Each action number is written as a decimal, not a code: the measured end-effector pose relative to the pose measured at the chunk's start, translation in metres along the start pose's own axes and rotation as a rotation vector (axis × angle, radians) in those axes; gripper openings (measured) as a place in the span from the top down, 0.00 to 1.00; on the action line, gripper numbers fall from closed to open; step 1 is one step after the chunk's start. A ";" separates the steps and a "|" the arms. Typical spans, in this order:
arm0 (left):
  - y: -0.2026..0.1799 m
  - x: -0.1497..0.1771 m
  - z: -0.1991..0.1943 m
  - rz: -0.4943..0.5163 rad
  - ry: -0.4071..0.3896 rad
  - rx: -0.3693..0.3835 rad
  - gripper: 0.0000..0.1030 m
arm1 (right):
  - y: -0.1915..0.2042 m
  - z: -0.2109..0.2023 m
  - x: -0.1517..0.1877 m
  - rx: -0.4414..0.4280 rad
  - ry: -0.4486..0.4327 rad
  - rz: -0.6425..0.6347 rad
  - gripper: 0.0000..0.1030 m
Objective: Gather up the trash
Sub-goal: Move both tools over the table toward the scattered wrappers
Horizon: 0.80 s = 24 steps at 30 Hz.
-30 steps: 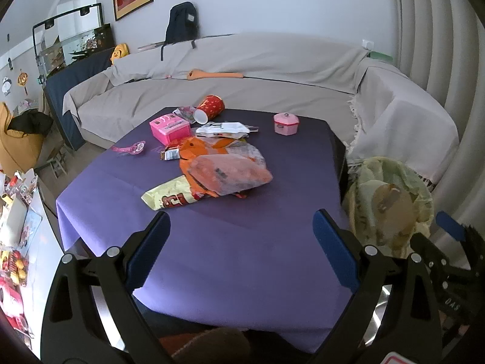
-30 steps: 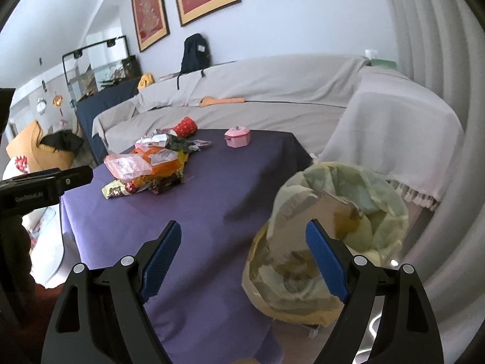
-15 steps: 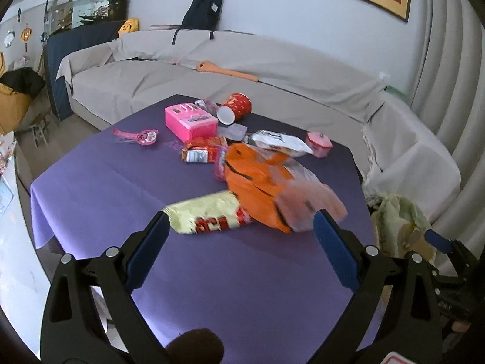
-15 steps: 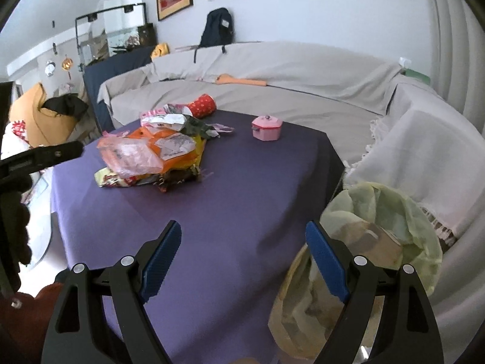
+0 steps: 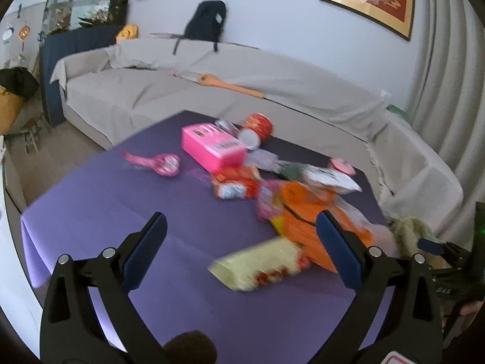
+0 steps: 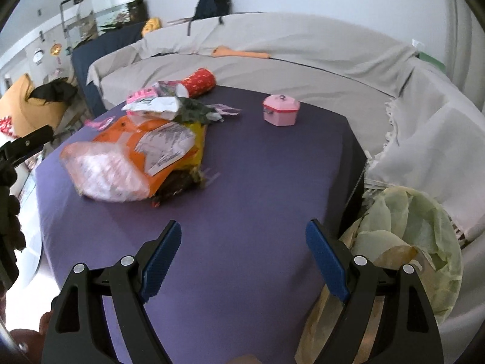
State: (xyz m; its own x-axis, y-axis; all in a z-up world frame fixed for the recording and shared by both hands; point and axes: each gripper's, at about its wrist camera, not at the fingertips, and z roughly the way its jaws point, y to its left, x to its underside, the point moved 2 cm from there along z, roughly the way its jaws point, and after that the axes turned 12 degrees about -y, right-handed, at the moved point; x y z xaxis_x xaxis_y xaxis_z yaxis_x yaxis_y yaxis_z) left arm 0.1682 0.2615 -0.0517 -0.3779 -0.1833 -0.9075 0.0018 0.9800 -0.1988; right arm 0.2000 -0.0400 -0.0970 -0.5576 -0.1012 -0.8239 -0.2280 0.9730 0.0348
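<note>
A: Both grippers empty, fingers spread wide. Left gripper (image 5: 241,248) hangs over the purple worktop (image 5: 100,200) with the yellow wrapper (image 5: 260,265) lying between its fingers, not touched. Right gripper (image 6: 244,261) is over bare cloth, well apart from the pile.

B: Trash location?

A: Heaped mid-worktop: orange snack bag (image 6: 142,148) on top, white wrapper (image 6: 154,106) behind it, red paper cup (image 6: 198,83) on its side at the far edge. Lined bin (image 6: 415,236) sits just off the worktop corner, beside the right gripper.

B: Risks?

A: Left view is motion-blurred, so a closing grab could likely miss or only pinch a corner. The wrappers overlap; pulling one may drag others off the edge. Pink toy register (image 5: 212,148) and pink pot-shaped box (image 6: 281,110) sit near the pile and could get swept in as trash.

B: View differences?

A: Left shows the pink register face, a pink handled toy (image 5: 157,162) and the yellow wrapper clearly. Right shows the bin opening and the printed label on the orange bag; the left view only catches the bin's edge.
</note>
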 end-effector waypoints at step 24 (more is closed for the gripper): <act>0.117 -0.043 0.174 0.129 0.255 0.058 0.12 | -0.015 0.040 -0.015 0.013 -0.018 0.071 0.21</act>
State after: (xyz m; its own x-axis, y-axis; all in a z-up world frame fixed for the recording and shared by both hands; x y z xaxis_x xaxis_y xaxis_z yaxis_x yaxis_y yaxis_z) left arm 0.3460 0.3705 -0.1005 -0.5913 -0.0246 -0.8061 0.1157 0.9866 -0.1150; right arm 0.2437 -0.0450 -0.1077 -0.5578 -0.0286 -0.8295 -0.1777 0.9803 0.0857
